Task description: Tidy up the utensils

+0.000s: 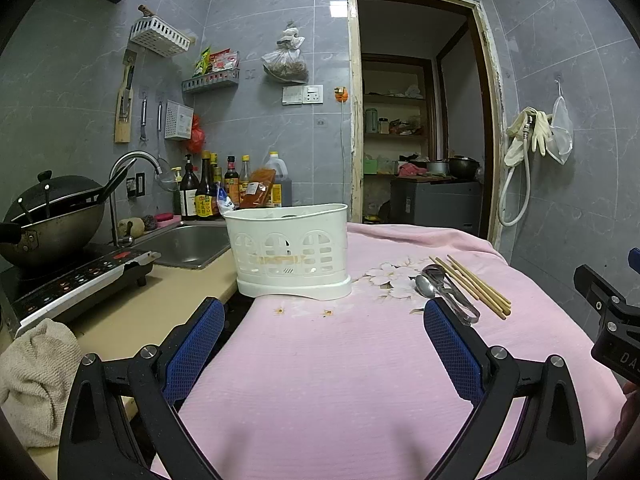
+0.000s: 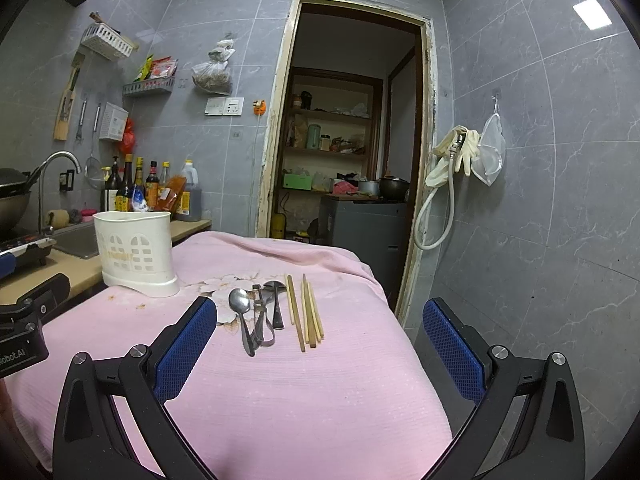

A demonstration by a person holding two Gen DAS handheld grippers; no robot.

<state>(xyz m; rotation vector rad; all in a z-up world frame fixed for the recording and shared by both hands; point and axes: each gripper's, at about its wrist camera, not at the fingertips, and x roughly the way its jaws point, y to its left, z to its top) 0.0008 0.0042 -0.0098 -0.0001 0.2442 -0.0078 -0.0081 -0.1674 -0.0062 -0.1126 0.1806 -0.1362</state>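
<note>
faded, unreadable orange print across the front of the white utensil holder [image 1: 290, 248]. part of a word ending "bot.ai" on the black body of the left hand-held gripper [image 1: 324, 320], seen at the left edge of the right wrist view; letters "da" on the right hand-held gripper [image 2: 320, 320] body in the left view. bottle labels by the sink [image 1: 188, 244] too small to read. both hand-held grippers spread wide, blue pads [image 2: 186, 346] apart, holding nothing, touching nothing, above the pink cloth [image 2: 300, 392]. spoons [image 2: 240, 312], metal tongs [image 2: 262, 320] and wooden chopsticks [image 2: 306, 312] side by side on the cloth, right of the holder, well apart from it.
</note>
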